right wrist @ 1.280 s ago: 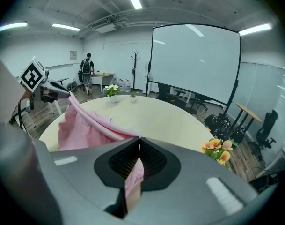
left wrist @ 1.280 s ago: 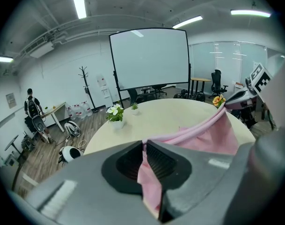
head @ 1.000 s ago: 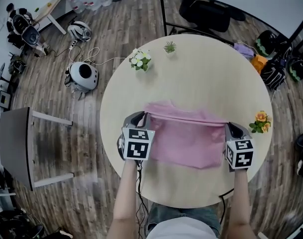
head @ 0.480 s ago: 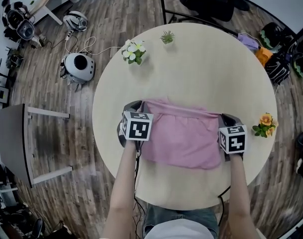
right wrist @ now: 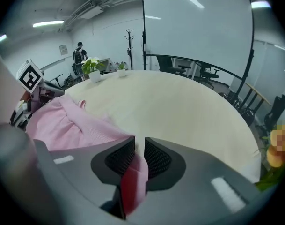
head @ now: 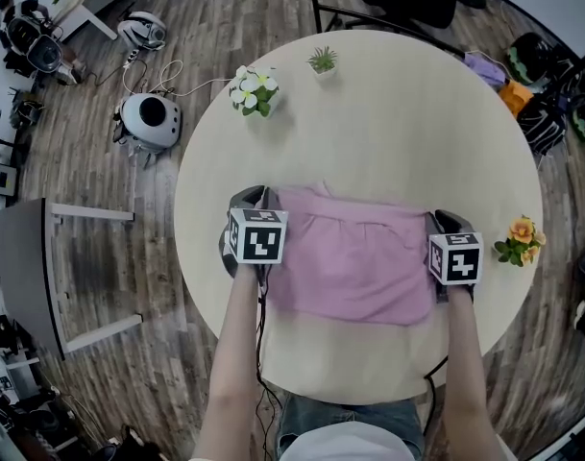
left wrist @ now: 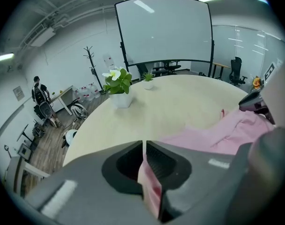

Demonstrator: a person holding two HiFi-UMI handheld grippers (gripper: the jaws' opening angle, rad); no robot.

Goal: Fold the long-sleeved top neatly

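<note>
The pink long-sleeved top [head: 354,267] lies folded in a rough rectangle on the round beige table [head: 369,75]. My left gripper [head: 261,196] sits at the top's far left corner, shut on a pinch of pink cloth [left wrist: 149,186] with the jaws almost touching. My right gripper [head: 438,219] is at the far right corner. Its jaws have just been opening: a narrow gap shows between them and a fold of the cloth [right wrist: 133,172] hangs loose in it. The top [right wrist: 62,121] spreads leftward from there toward the other gripper.
A white flower pot [head: 253,89] and a small green plant [head: 322,61] stand at the table's far side; orange flowers [head: 521,238] sit at its right rim. On the floor are a round white device [head: 148,118], a grey side table [head: 33,277] and bags [head: 551,113].
Both grippers have come down toward the table with the top's far edge, and the cloth now lies flatter. The right jaws have parted slightly.
</note>
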